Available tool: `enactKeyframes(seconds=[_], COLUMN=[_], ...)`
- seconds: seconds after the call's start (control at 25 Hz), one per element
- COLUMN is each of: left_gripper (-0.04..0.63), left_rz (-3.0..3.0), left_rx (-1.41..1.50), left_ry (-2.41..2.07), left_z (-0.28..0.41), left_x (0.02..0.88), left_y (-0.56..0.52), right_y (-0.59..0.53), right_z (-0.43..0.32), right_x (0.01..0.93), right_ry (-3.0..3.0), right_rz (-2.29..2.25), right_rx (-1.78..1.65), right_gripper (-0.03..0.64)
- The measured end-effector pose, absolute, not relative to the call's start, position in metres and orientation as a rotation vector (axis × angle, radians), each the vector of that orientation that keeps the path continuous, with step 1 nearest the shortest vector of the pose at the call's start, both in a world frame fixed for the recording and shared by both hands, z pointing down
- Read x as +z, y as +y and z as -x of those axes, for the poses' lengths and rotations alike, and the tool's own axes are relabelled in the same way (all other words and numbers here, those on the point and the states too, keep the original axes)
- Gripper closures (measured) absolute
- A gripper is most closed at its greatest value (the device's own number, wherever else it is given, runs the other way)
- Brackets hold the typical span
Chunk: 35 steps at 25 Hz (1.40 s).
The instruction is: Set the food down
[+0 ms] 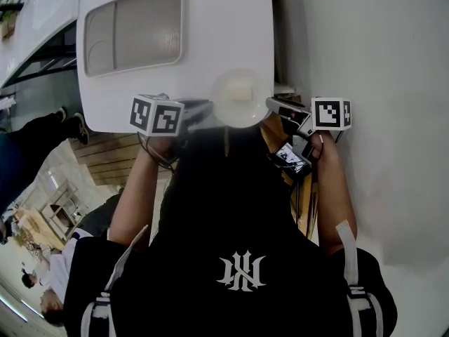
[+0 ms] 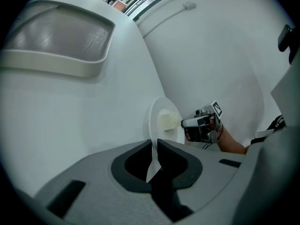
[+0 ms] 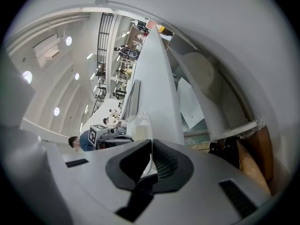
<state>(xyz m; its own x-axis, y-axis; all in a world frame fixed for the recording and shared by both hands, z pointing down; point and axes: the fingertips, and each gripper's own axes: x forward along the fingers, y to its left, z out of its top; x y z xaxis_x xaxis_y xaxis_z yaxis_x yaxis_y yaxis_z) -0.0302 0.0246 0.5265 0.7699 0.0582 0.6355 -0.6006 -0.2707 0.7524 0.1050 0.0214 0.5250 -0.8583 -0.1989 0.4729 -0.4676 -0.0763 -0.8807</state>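
A round white plate (image 1: pixel 240 97) carries a pale block of food (image 1: pixel 240 88) and hangs over the near edge of a white appliance top (image 1: pixel 175 62). My left gripper (image 1: pixel 209 108) is shut on the plate's left rim. My right gripper (image 1: pixel 271 104) is shut on its right rim. In the left gripper view the plate (image 2: pixel 158 125) stands edge-up between the jaws (image 2: pixel 153 149), with the food (image 2: pixel 168 121) on its face and the right gripper (image 2: pixel 199 123) beyond. In the right gripper view the plate's thin rim (image 3: pixel 143 125) runs into the closed jaws (image 3: pixel 151 150).
The appliance top has a frosted window lid (image 1: pixel 133 30) at its far left. A white wall (image 1: pixel 365 83) stands close on the right. Wooden planks (image 1: pixel 105 156) lie lower left, and wooden parts (image 3: pixel 255 158) show beside the wall. People stand far off at the lower left.
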Motion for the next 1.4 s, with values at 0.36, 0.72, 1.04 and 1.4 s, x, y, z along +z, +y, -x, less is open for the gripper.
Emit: enactKeyframes(seconds=[0.36,0.72,1.04,1.4], left_gripper=[0.558,0.558,0.558,0.558], left_rz=[-1.783,-1.87,-1.896,-1.895], left_rx=[0.632,0.624,0.552,0.562], left_ry=[-0.49,-0.542,-0.593,-0.63], left_z=[0.069,0.083,0.177,0.224], left_x=[0.485,0.453,0.426,0.469], left_y=[0.0,-0.007,-0.072,-0.134], right_y=[-0.009,-0.014,-0.082,-0.143], right_z=[-0.066,-0.054,0.039,0.086], right_x=[0.478,0.453,0.422,0.468], right_ry=[-2.092,-2.198,-2.256,-2.253], right_rz=[-0.701,-0.728,-0.776,-0.917], right_rx=[2.02,1.981,1.929,1.923], right_gripper=[0.604,0.604,0.604,0.604])
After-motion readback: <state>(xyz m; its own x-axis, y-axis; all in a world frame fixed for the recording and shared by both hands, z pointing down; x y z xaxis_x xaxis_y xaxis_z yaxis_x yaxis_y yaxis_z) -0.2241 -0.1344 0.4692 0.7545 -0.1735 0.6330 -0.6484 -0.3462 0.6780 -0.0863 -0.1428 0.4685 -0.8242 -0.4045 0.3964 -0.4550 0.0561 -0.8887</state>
